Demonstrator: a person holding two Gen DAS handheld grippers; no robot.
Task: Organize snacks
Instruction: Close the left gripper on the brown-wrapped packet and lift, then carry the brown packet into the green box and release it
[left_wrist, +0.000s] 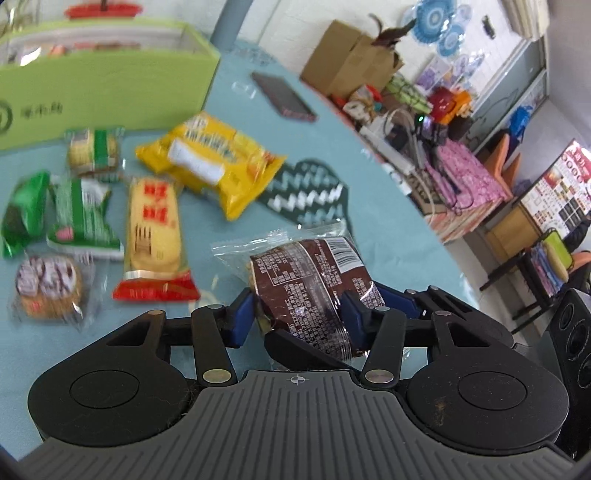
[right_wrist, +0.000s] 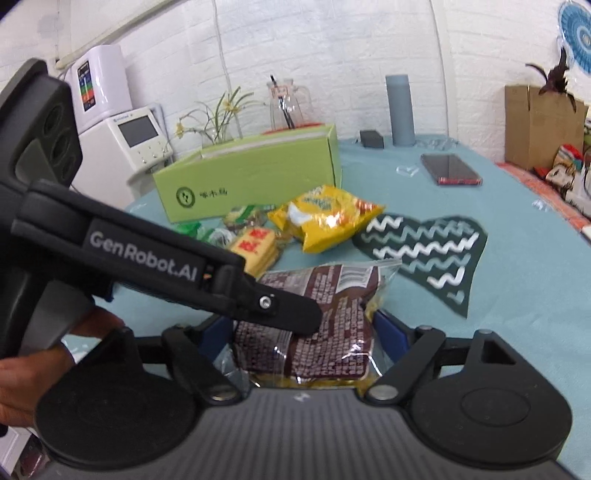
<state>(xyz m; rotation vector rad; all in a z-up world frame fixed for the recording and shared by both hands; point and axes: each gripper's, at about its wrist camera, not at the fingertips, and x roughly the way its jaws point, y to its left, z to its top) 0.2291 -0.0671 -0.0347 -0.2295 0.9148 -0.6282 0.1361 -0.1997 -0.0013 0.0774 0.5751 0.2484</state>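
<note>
The left gripper (left_wrist: 297, 317) pinches a brown snack packet (left_wrist: 314, 291), its blue pads (left_wrist: 351, 314) pressed on the wrapper. In the right wrist view the same packet (right_wrist: 321, 328) sits between the right gripper (right_wrist: 303, 343) jaws, whose pads bracket it; whether they press on it cannot be told. The left gripper's black finger (right_wrist: 291, 314), from a body marked "GenRobot.AI", crosses over the packet's top. The packet's back carries small white print and a barcode, too fine to read.

Beyond lie loose snacks on the blue table (left_wrist: 388, 229): a yellow bag (left_wrist: 210, 162), a red-and-yellow cracker pack (left_wrist: 153, 236), green wrappers (left_wrist: 83, 218) and a round cake (left_wrist: 48, 286). A green box (right_wrist: 251, 173) stands behind them, near a dark zigzag mat (right_wrist: 424, 251) and a phone (right_wrist: 450, 170).
</note>
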